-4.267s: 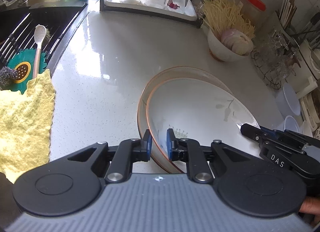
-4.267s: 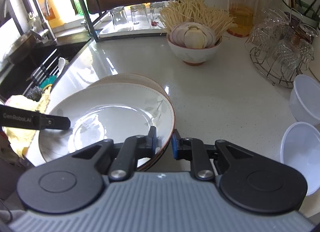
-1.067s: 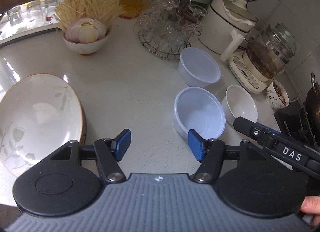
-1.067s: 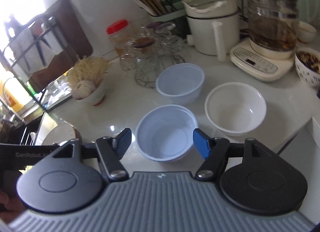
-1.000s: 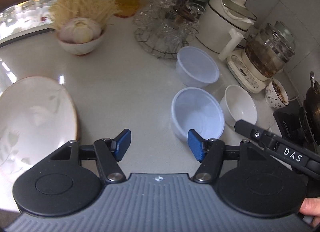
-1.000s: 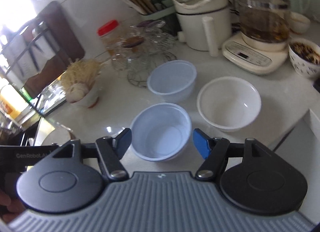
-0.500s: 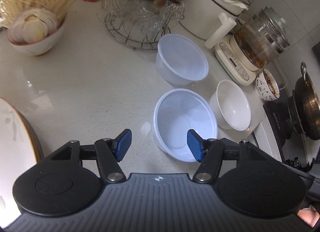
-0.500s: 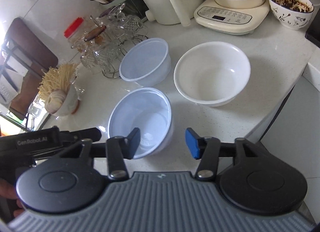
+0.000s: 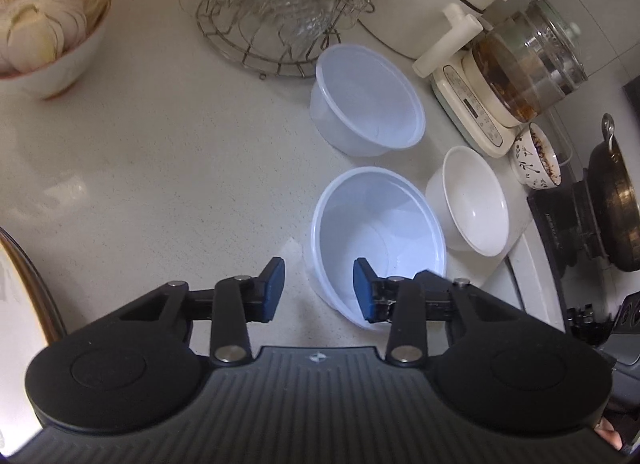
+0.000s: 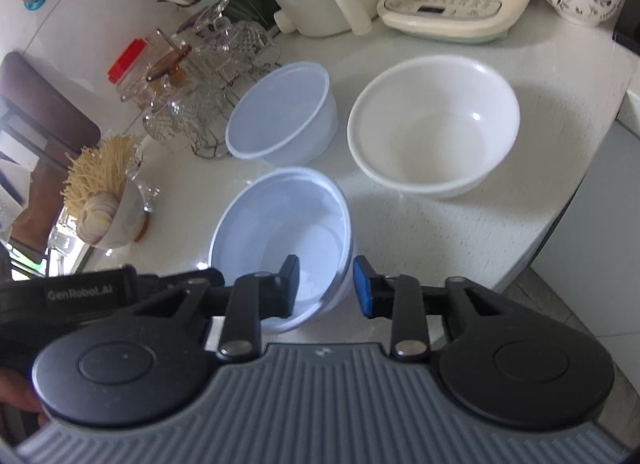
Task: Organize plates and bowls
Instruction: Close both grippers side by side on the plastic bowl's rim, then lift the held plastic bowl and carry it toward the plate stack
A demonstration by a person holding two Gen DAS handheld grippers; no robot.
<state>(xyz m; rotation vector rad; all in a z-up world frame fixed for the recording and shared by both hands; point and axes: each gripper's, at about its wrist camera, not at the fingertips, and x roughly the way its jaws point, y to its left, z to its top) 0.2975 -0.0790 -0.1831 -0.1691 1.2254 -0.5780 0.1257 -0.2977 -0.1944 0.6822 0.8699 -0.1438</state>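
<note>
A translucent plastic bowl (image 9: 380, 224) (image 10: 276, 224) stands nearest on the white counter. My left gripper (image 9: 319, 290) straddles its left rim, one pad outside and one inside; the jaws are closing and neither pad presses the wall. My right gripper (image 10: 326, 286) straddles the opposite rim the same way, also closing with a gap left. A second plastic bowl (image 9: 368, 104) (image 10: 280, 112) sits behind, and a white ceramic bowl (image 9: 476, 200) (image 10: 436, 124) to the right. The stacked plates (image 9: 16, 304) show at the left edge.
A wire rack of glasses (image 9: 276, 16) and a bowl of garlic and noodles (image 9: 44, 36) stand at the back. A glass kettle (image 9: 520, 64), a patterned bowl (image 9: 536, 160) and a dark pot (image 9: 616, 200) crowd the right. The counter edge (image 10: 560, 224) runs close by.
Both grippers left the plates, swung to the bowls and sank toward the near plastic bowl. Their jaws have narrowed and now sit across its rim on opposite sides.
</note>
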